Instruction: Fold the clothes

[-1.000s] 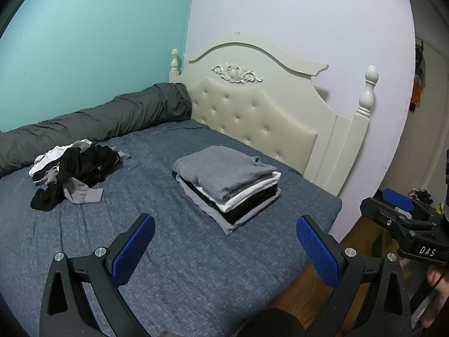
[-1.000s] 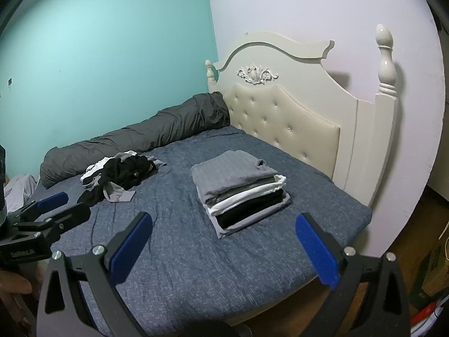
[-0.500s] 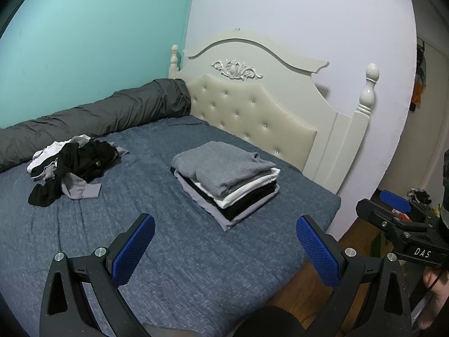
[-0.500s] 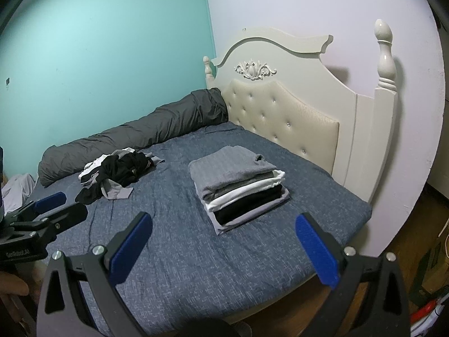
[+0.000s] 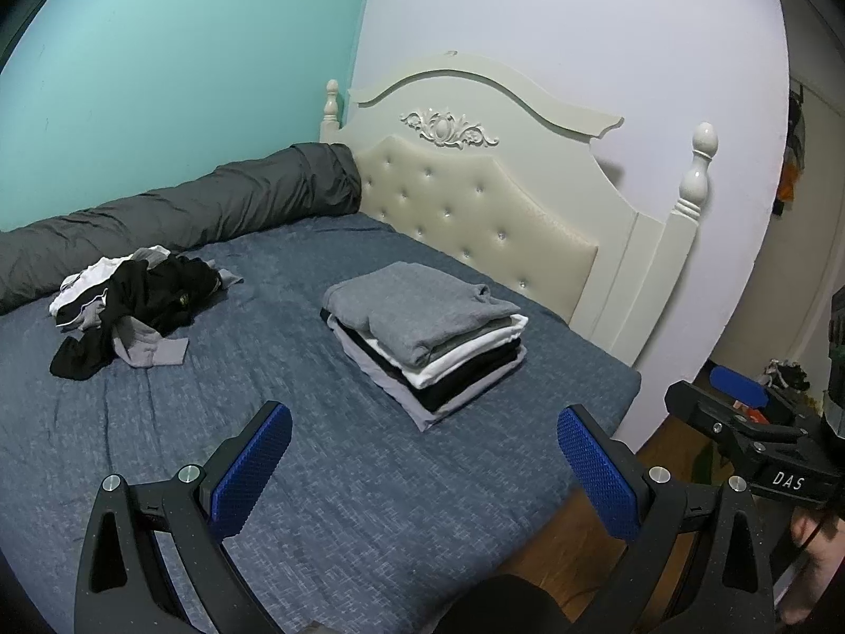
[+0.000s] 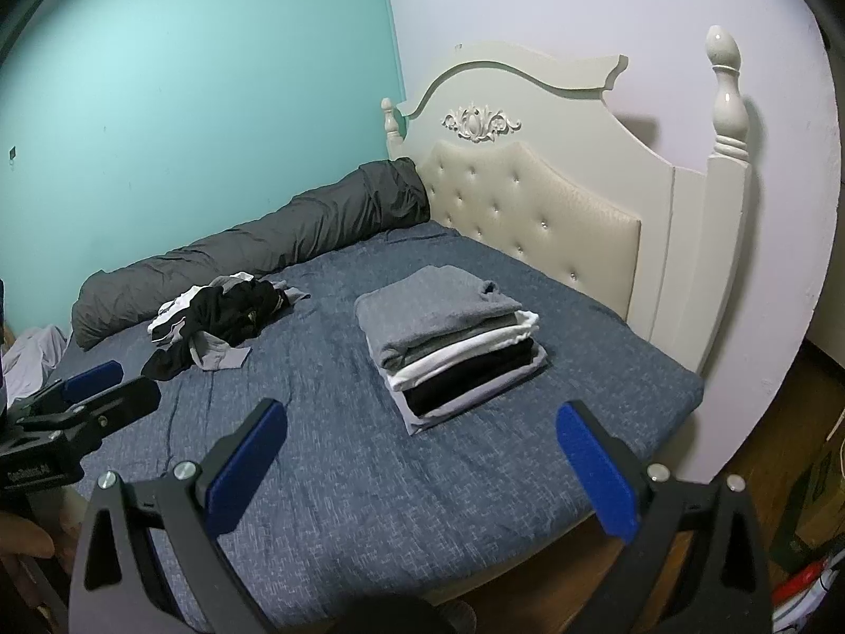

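bed point(image 5: 369, 502): folded stack point(image 5: 422, 338) near headboard point(image 5: 475, 201); loose pile point(image 5: 132, 306) farther from it. left gripper point(image 5: 422, 470), right gripper point(image 6: 420, 467): jaws spread, empty. advice: lift one garment only, by its edge.

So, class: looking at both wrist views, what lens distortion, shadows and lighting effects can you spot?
Left wrist view: fisheye bends the headboard and walls, dark vignette fills the corners, and the bedpost casts a soft shadow on the wall. Right wrist view: same curving, a bright patch glows on the teal wall, and the folded stack stays sharp.
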Tool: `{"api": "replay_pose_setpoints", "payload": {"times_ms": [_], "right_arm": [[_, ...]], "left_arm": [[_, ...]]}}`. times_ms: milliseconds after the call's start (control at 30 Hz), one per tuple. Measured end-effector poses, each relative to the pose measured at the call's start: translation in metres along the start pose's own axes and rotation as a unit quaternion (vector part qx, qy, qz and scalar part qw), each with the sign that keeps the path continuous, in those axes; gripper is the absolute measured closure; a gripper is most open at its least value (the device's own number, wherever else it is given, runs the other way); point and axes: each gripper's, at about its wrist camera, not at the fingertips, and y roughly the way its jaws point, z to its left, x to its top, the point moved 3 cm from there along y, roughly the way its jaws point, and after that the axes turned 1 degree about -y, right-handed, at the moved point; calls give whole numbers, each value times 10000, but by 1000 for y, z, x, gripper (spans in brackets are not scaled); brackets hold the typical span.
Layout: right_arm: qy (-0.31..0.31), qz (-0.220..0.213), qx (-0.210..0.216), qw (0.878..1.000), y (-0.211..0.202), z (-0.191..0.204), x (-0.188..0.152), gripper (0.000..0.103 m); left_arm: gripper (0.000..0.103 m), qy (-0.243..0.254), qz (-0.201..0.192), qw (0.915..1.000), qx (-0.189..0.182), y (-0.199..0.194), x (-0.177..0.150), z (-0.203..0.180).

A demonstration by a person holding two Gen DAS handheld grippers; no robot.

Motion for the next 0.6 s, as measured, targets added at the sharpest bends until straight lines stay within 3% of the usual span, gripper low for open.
{"api": "replay_pose_setpoints", "payload": {"times_ms": [600], "right_arm": [[15, 23, -1, 10000, 1, -2, -2, 1]], "left_arm": [[0, 40, 41, 10000, -21, 2, -2, -1]]}}
